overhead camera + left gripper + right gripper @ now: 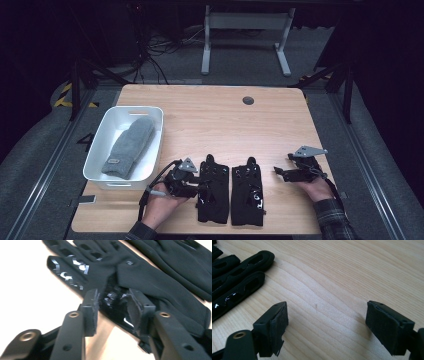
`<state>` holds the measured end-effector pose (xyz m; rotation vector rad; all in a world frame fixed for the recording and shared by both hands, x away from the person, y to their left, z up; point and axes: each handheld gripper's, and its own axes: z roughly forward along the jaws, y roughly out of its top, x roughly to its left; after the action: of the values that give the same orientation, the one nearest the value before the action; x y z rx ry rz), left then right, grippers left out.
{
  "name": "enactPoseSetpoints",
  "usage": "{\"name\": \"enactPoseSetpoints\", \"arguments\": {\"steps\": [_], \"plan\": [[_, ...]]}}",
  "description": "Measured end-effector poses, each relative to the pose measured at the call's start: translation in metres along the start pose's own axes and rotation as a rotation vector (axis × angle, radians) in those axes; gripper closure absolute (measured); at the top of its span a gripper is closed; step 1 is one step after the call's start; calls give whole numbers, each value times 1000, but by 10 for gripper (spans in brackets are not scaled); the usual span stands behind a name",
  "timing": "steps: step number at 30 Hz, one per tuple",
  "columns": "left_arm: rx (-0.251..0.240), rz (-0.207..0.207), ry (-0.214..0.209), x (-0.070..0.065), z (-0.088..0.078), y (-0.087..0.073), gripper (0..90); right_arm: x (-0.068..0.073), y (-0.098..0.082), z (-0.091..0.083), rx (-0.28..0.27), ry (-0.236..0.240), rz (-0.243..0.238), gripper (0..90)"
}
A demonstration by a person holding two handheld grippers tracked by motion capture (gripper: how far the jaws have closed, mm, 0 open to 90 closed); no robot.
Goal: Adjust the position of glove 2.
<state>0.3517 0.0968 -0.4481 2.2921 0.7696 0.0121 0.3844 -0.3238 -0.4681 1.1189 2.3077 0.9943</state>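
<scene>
While the left gripper stands part-open with its jaws straddling the edge of the left black glove on the table, the right gripper gapes wide, grasping nothing.

My left gripper: black body, grey three-cornered plate on top, black cable looping off the back, brass-ringed screw holes on arms, frayed dark pads. My right gripper: same build. Right cuff dark plaid.
</scene>
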Motion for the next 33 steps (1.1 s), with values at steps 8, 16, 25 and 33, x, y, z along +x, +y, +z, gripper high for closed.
{"name": "enactPoseSetpoints", "arguments": {"steps": [8,16,25,33], "plan": [[30,-31,40,1,10,-1,606,0,0,0,0,0,-1,188],[21,-58,56,1,15,2,816,5,2,-5,-3,3,-36,388],[-19,-99,11,6,13,1,876,30,7,-27,-44,167,-70,885],[-68,-124,-23,7,5,1,877,63,9,-25,4,323,-145,900]]}}
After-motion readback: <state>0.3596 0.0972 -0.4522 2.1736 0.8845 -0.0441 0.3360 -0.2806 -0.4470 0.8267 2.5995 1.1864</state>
